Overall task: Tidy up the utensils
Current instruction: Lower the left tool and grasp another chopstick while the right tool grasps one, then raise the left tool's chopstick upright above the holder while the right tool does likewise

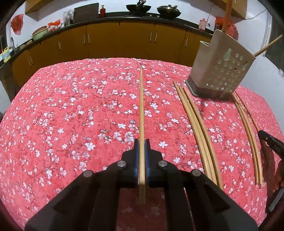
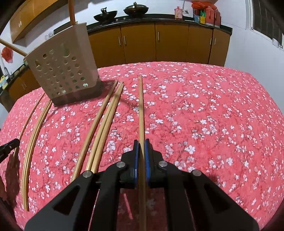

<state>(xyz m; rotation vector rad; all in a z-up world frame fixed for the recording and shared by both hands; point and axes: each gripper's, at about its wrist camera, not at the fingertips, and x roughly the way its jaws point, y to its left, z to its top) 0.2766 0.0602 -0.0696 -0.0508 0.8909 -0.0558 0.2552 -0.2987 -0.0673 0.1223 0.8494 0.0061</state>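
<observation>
My left gripper is shut on a wooden chopstick that runs forward over the table. My right gripper is likewise shut on its own chopstick, pinched between the blue pads. A beige perforated utensil holder stands at the table's far side; in the right wrist view the holder is at the upper left, with sticks poking out of its top. Loose chopsticks lie on the cloth in two bundles, also seen from the right as bundles.
The table wears a red cloth with white blossoms. Yellow kitchen cabinets and a dark counter with woks run behind it. The other gripper's tip shows at the right edge, and at the left edge in the right wrist view.
</observation>
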